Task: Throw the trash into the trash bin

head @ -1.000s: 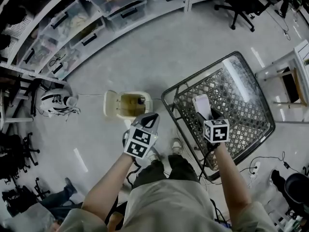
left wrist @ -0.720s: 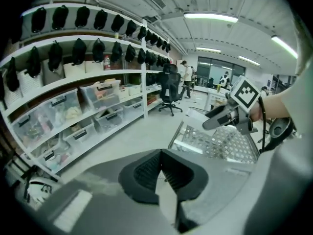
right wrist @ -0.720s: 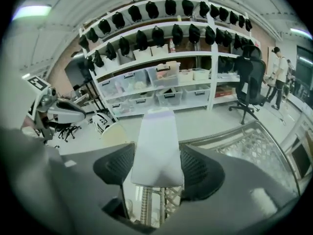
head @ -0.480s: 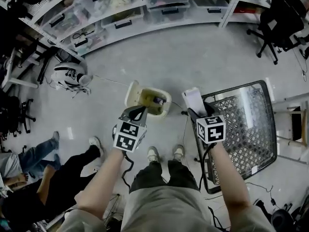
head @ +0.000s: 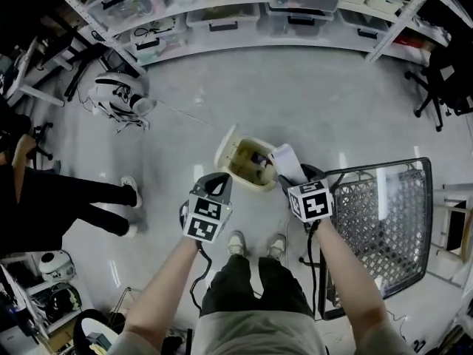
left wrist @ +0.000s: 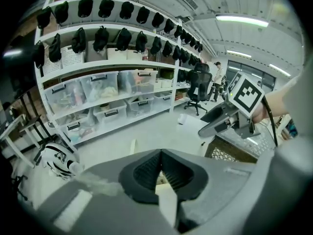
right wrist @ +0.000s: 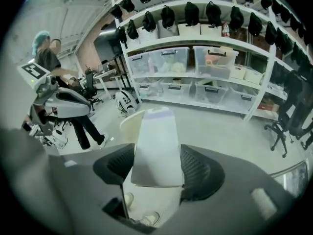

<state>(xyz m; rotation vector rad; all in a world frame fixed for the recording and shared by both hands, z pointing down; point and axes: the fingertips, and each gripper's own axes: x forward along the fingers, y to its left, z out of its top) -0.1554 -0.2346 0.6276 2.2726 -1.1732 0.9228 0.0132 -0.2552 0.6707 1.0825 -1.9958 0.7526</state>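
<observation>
Your right claw (head: 295, 174) is clamped on the trash, 1 flat white carton (head: 284, 156). Its 2 ribbed pads (right wrist: 198, 173) press the carton's long sides, and the carton's far end sticks out past them. In the head view the carton sits over the right edge of the cream trash bin (head: 244, 170), which stands open on the floor ahead of your shoes (head: 236, 242). Your left claw (head: 219, 177) is empty, its jaws brought together at the tips, and it hangs just left of the bin. The wire cart (head: 384, 213) stands to your right. A helmet (head: 118, 95) lies near the shelves (head: 222, 21), well apart from the bin.
</observation>
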